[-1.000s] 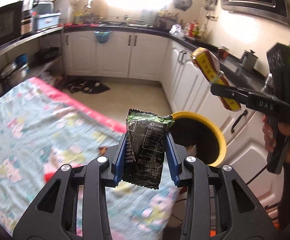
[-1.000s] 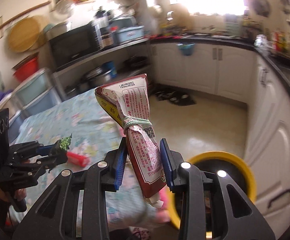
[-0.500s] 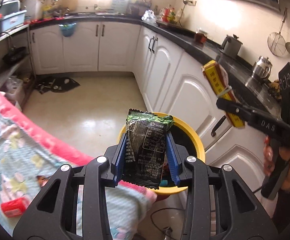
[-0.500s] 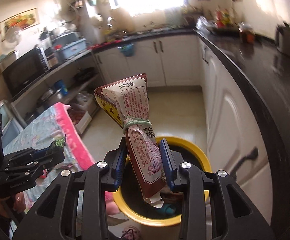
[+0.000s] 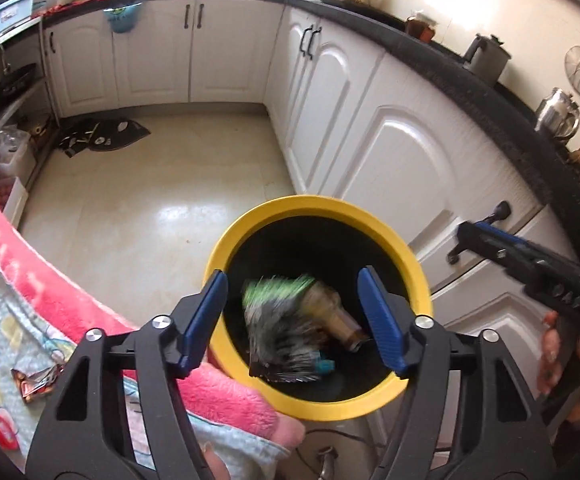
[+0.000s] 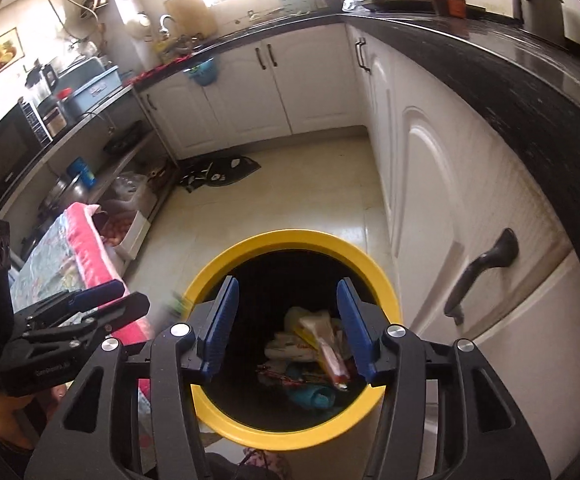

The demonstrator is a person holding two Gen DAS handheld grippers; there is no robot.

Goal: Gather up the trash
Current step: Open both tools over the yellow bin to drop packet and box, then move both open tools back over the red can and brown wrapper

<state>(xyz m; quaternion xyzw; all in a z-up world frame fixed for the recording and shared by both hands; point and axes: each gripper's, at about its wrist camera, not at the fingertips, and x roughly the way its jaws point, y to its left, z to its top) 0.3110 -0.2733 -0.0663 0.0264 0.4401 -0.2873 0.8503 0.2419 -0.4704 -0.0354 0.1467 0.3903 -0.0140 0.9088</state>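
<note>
Both grippers spread wide over the yellow bin!
Left wrist view: left gripper [image 5: 294, 300] wide open, empty; green-and-black wrapper [image 5: 277, 320] blurred between the fingers, above the yellow bin [image 5: 225, 248]. Right wrist view: right gripper [image 6: 285, 324] wide open, empty; red snack bag [image 6: 326, 354] down inside the bin among other trash.

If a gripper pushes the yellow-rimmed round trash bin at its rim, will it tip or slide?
The yellow-rimmed round trash bin probably slides on the glossy floor tiles. It looks tall, holding only light wrappers, so a push at the rim might tip it.
</note>
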